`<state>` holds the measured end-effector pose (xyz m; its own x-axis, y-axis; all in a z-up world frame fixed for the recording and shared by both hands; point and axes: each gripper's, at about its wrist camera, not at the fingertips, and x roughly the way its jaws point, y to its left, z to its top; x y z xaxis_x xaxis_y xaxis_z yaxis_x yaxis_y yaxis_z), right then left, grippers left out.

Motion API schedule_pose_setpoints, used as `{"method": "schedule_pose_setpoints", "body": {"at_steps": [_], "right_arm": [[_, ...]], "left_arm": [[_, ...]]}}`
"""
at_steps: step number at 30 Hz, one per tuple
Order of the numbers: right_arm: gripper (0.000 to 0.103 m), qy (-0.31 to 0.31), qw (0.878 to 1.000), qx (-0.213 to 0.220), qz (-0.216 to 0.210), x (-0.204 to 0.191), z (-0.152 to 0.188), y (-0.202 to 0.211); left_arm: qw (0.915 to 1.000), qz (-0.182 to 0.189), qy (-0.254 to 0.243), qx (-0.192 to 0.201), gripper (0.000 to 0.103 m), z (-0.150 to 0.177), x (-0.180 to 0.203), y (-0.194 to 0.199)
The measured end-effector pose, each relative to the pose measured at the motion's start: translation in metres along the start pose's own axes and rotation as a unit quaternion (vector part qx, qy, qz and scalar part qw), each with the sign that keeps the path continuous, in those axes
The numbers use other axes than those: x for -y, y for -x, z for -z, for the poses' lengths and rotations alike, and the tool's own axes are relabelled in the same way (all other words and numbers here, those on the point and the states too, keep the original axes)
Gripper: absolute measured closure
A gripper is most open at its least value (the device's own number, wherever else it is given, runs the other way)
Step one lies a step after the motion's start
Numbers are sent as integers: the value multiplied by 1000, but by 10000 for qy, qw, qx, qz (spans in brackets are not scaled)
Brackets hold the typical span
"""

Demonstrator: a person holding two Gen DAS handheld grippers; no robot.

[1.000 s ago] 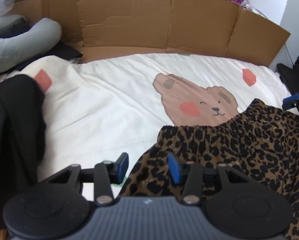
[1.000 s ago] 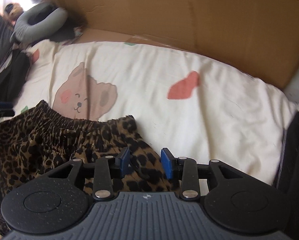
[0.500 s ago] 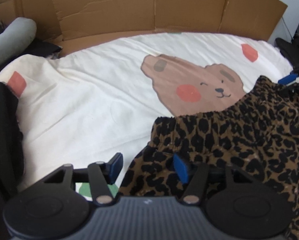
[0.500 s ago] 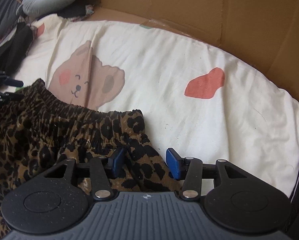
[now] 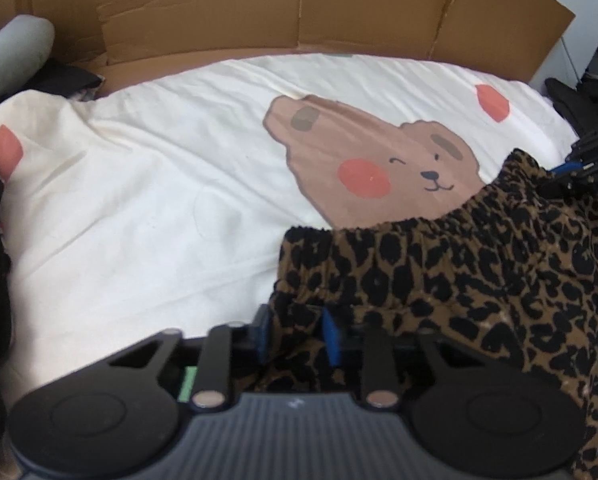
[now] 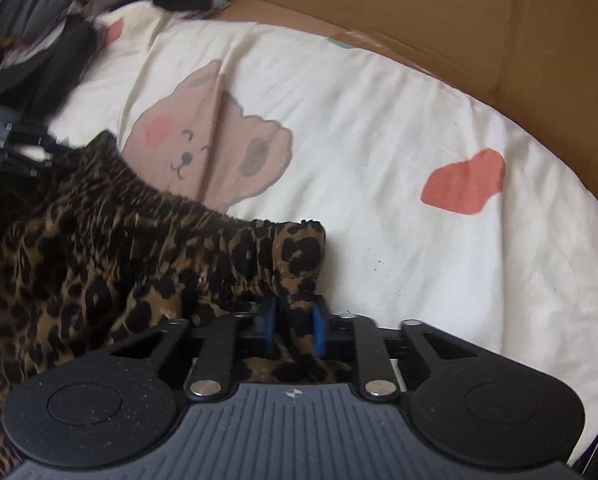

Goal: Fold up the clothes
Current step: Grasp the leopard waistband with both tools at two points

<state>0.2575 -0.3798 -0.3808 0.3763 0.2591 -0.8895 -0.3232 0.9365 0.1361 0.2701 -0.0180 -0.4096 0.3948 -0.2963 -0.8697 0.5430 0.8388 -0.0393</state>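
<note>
Left wrist: left gripper [image 5: 297, 334] pinches the leopard garment [image 5: 479, 272] – seemingly; right gripper [image 6: 293, 326] likewise grips its waistband corner.

cream bear-print bedsheet [image 5: 179, 200], cardboard wall [image 5: 259, 4]

Two matching black handheld tongs, blue at the tips

Left tongs [image 5: 297, 332] and right tongs [image 6: 293, 328] look alike: ribbed grey body at the base, a round black disc on either side, two black link arms with silver rivets, and blue pads [image 6: 267, 326] on the fingers. A green patch shows under the left one's linkage.
</note>
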Motion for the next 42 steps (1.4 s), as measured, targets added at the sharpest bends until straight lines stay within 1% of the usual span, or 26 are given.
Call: {"method": "schedule_pose_setpoints", "body": {"at_steps": [2,5,8,10,12,13,15,16,18,19,20,22,23,25,29,30,33,37,39,40,42], "right_arm": [[96,-72,9999,107,82,1,0,5],[97,-228,9991,320,175,5,-1,16],[97,-271,9982,475,252,7,-3,25],[97,-251,9978,520,313,6,-3,27],[97,-223,9983,422,325,6,-3,22],[96,-230,9985,370,319,6,-3,19],[93,-260,9988,271,303,6,-1,14],[91,-275,9989,221,294,7,-1,12],[82,-361,9987,273,218,9,0,15],[65,-408,9985,310,175,10,1,17],[56,-436,9983,361,120,10,1,19],[56,-504,9980,384,14,12,0,20],[56,-540,9978,390,-38,13,0,20],[56,-613,9974,355,-98,16,-3,15],[56,-735,9967,286,-200,22,-7,3],[56,-741,9966,265,-224,23,-8,1],[56,-736,9967,198,-294,25,-11,-8],[55,-820,9953,121,-504,28,-12,-14],[56,-797,9944,25,-690,25,-12,-17],[59,-705,9952,7,-671,22,-12,-17],[68,-468,9973,-9,-559,15,-12,-17]], "left_arm": [[9999,-101,47,106,94,2,2,4],[9989,-262,207,328,97,3,-1,17],[9975,-434,217,515,99,0,-2,28],[9974,-486,184,505,99,-2,-2,27],[9986,-381,205,306,99,-2,-3,19],[9989,-349,214,224,97,-3,-4,15],[9989,-310,276,216,93,-2,-6,15],[9988,-263,318,250,91,-2,-7,17],[9985,-227,356,343,86,-4,-9,21],[9984,-223,351,379,82,-5,-10,22],[9983,-213,352,403,81,-6,-11,22],[9983,-169,384,404,73,-9,-13,19],[9983,-146,400,404,68,-10,-14,18],[9982,-102,431,405,61,-13,-16,15],[9983,33,483,330,49,-17,-21,5],[9981,64,538,287,49,-17,-23,1],[9965,266,762,210,51,-15,-28,-6],[9941,597,896,133,66,-11,-29,-10],[9942,682,826,72,66,-11,-26,-10],[9946,707,757,43,67,-10,-24,-10],[9963,673,534,-21,71,-9,-19,-9]]}}
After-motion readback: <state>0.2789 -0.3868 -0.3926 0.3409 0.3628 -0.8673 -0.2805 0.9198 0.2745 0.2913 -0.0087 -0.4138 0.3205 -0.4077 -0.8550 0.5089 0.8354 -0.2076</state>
